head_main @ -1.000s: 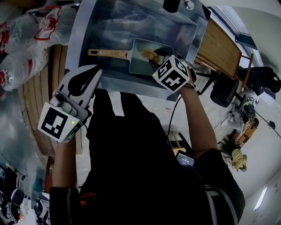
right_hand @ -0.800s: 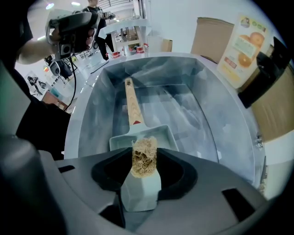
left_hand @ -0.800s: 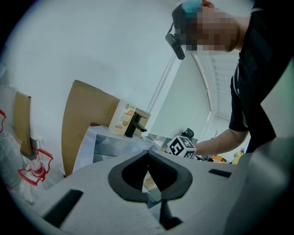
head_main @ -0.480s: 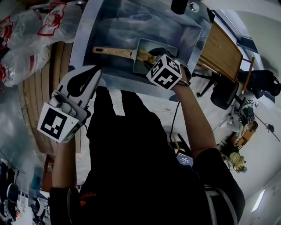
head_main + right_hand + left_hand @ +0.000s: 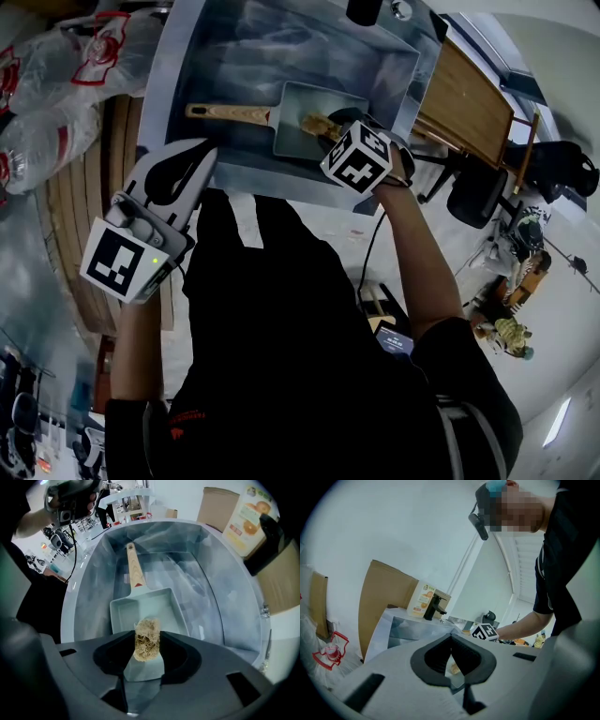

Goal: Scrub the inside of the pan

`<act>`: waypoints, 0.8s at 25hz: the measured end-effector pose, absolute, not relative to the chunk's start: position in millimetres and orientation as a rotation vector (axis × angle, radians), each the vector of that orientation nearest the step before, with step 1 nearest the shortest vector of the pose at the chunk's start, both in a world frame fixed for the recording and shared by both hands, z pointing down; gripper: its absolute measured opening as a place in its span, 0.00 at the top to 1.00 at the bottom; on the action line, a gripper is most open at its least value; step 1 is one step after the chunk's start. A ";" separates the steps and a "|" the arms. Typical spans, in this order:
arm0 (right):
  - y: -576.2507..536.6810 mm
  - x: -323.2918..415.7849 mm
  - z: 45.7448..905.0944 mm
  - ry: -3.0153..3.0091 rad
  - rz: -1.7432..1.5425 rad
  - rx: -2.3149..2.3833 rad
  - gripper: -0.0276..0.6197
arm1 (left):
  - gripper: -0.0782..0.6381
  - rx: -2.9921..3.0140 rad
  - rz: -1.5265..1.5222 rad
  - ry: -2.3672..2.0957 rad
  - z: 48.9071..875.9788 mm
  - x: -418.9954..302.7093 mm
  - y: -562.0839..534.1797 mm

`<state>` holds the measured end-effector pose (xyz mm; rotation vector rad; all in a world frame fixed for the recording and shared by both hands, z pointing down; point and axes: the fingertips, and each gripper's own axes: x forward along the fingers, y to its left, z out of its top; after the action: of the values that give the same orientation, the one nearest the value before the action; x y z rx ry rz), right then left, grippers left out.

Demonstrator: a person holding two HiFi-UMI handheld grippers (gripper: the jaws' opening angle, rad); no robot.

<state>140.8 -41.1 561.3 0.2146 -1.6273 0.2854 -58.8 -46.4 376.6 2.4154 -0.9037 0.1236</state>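
Observation:
A pale green square pan [image 5: 145, 616] with a wooden handle [image 5: 135, 571] lies on the floor of the steel sink [image 5: 206, 588]. My right gripper [image 5: 146, 640] is shut on a tan loofah scrubber [image 5: 146, 637] and holds it low over the pan's near part. In the head view the scrubber [image 5: 319, 125] sits inside the pan [image 5: 305, 131], just ahead of the right gripper's marker cube [image 5: 356, 157]. My left gripper [image 5: 208, 153] hangs at the sink's front rim, away from the pan. Its jaws meet at the tips with nothing between them [image 5: 451, 637].
A black tap [image 5: 434, 605] and an orange-labelled soap bottle [image 5: 421, 601] stand at the sink's back, in front of cardboard [image 5: 386, 597]. Plastic bags [image 5: 56, 84] lie on the counter to the left. A wooden table [image 5: 469, 98] and a dark chair [image 5: 478, 192] stand to the right.
The right gripper slid the scrubber towards the pan's handle side and back again inside the pan. The left gripper has stayed where it was.

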 end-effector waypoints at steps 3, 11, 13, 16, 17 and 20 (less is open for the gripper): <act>-39.7 154.9 561.1 -1.595 0.279 0.219 0.70 | 0.87 2.419 0.121 -0.890 376.9 -51.4 -47.4; -39.3 181.0 557.4 -1.498 0.229 0.215 0.70 | 0.87 2.432 0.120 -0.868 372.2 -38.3 -46.9; -41.3 185.4 556.8 -1.490 0.222 0.221 0.70 | 0.87 2.436 0.122 -0.870 371.1 -36.2 -46.8; -40.6 194.0 557.3 -1.478 0.229 0.226 0.70 | 0.87 2.442 0.129 -0.872 368.7 -34.9 -45.9; -40.1 195.4 556.6 -1.477 0.233 0.228 0.70 | 0.87 2.443 0.130 -0.873 367.6 -35.3 -45.7; -40.0 189.6 549.6 -1.505 0.242 0.246 0.70 | 0.87 2.447 0.129 -0.879 363.0 -38.7 -44.2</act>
<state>189.6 -40.0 549.6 0.2464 -1.5050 0.2415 -38.7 -44.2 363.0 2.4473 -0.8788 0.1287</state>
